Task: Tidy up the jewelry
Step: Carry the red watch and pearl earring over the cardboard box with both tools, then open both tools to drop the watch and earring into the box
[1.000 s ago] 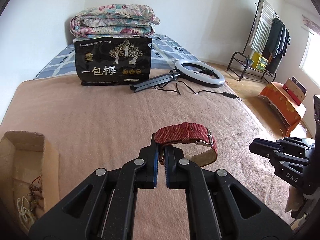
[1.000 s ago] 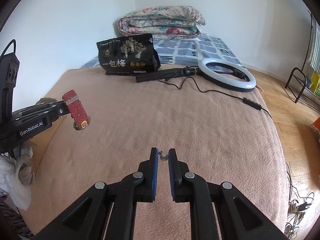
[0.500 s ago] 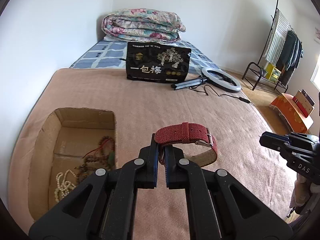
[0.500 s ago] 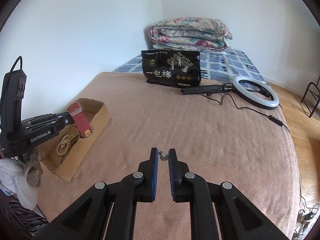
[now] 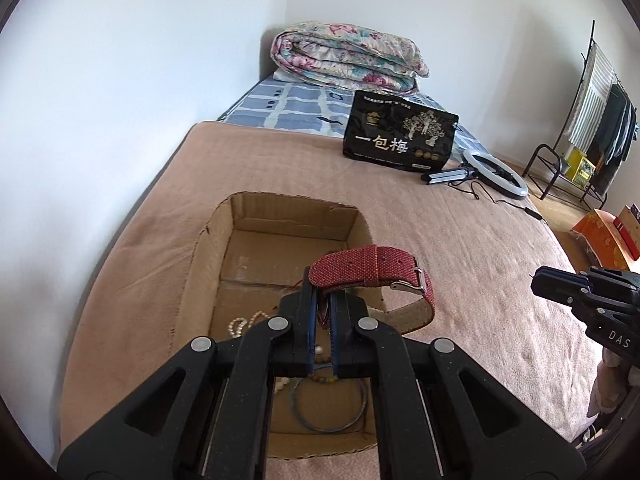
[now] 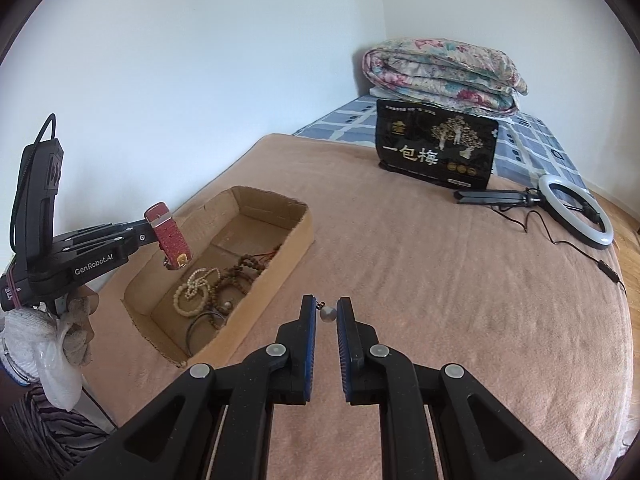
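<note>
So your left tool (image 5: 323,312) is clamped tight on the red woven watch strap (image 5: 370,270), pinching it by one end of the loop so the buckle side hangs free out to the right, which looks like a sensible hold since the band can just drop when you let go. You've got it hovering right over the cardboard box (image 6: 298,236) on the bed, near the box's left wall in the right wrist view, so my guess is it's about to go in with the rest. Your right tool (image 6: 328,314) is nearly closed with a small silvery bead-like pendant (image 6: 328,313) between its tips, a tiny loop sticking out the top; I can't really tell if it's a charm or an earring, it's too small. That one sits over the blanket, just beside the box's near corner, probably waiting its turn. Counting what's in the box: one pale pearl-ish strand (image 6: 192,292), at least one brown wooden bead string (image 6: 236,274) (could be two tangled, hard to say), and one thin dark bangle (image 6: 202,326). So roughly three pieces inside, plus one strap and one pendant in the air, two tools total. Off to the side you've got one black snack bag (image 6: 436,152), one ring light (image 6: 576,210) and one folded quilt (image 6: 440,76), none of which is in your way.
</note>
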Tool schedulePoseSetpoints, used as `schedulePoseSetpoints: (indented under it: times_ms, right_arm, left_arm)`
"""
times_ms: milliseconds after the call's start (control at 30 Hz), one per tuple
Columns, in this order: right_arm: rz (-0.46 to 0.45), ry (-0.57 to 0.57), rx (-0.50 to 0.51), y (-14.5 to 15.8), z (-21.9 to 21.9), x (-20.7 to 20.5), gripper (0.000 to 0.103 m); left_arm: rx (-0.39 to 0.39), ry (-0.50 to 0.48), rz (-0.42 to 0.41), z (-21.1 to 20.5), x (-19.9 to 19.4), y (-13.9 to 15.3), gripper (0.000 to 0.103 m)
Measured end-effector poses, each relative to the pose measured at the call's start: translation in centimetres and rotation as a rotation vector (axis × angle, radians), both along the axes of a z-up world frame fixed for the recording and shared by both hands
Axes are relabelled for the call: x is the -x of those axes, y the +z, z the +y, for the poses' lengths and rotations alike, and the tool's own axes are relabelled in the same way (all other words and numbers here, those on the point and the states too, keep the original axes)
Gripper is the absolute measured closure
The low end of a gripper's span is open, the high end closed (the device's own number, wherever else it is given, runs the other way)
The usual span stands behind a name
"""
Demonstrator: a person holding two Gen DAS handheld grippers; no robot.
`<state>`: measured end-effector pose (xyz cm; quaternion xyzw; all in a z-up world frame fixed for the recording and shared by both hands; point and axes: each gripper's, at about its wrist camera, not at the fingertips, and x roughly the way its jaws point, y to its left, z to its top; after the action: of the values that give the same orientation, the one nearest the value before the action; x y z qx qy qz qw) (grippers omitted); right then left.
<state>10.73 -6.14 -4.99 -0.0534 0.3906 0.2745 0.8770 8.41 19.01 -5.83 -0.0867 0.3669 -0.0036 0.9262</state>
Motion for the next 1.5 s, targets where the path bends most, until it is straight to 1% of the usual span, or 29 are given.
schedulePoseSetpoints:
  times_ms: [200,500,733,867,1200,1267,1300,1333,1367,1400,1433,1467,1500]
  right_arm:
    - [0.004,0.057,0.003,-0.4,4.1,-0.3,0.095]
    - [0.037,0.105,0.001,-1.8,9.1,-1.7,0.095]
    - [0.049,0.12,0.003,-2.4,11.5,-3.1,0.095]
    - [0.049,0.123,0.006,-2.6,12.5,-4.0,0.095]
    - [0.066,0.136,-0.002,-3.1,14.2,-5.7,0.094]
    - [0.063,0.139,0.003,-3.1,14.4,-5.8,0.086]
    - [0.058,0.137,0.005,-3.1,14.5,-5.8,0.074]
    - [0.051,0.133,0.004,-3.0,14.5,-5.7,0.067]
    - [0.048,0.13,0.003,-2.9,14.4,-5.8,0.065]
    - [0.049,0.127,0.002,-2.9,14.4,-5.8,0.057]
    - [0.046,0.12,0.004,-2.9,14.3,-5.8,0.043]
    - [0.039,0.11,0.006,-2.8,14.2,-5.7,0.038]
    - [0.032,0.104,0.001,-2.6,14.1,-5.8,0.034]
  left_arm:
    - [0.004,0.041,0.013,3.2,1.2,-0.7,0.1]
    - [0.005,0.061,0.039,5.0,1.5,-2.0,0.1]
    - [0.012,0.057,0.053,5.0,0.9,-2.6,0.1]
    - [0.03,0.068,0.06,5.2,0.2,-2.9,0.1]
    - [0.038,0.064,0.068,5.3,-0.7,-3.4,0.1]
    - [0.04,0.064,0.069,5.2,-0.8,-3.4,0.1]
    - [0.042,0.061,0.071,5.3,-0.8,-3.4,0.099]
    - [0.047,0.058,0.071,5.2,-0.9,-3.4,0.093]
    - [0.048,0.057,0.07,5.1,-1.0,-3.4,0.088]
    - [0.042,0.062,0.074,5.0,-1.0,-3.4,0.076]
    - [0.04,0.064,0.068,4.9,-1.0,-3.4,0.069]
    - [0.036,0.068,0.063,4.7,-0.9,-3.3,0.068]
    - [0.034,0.069,0.061,4.7,-0.9,-3.3,0.068]
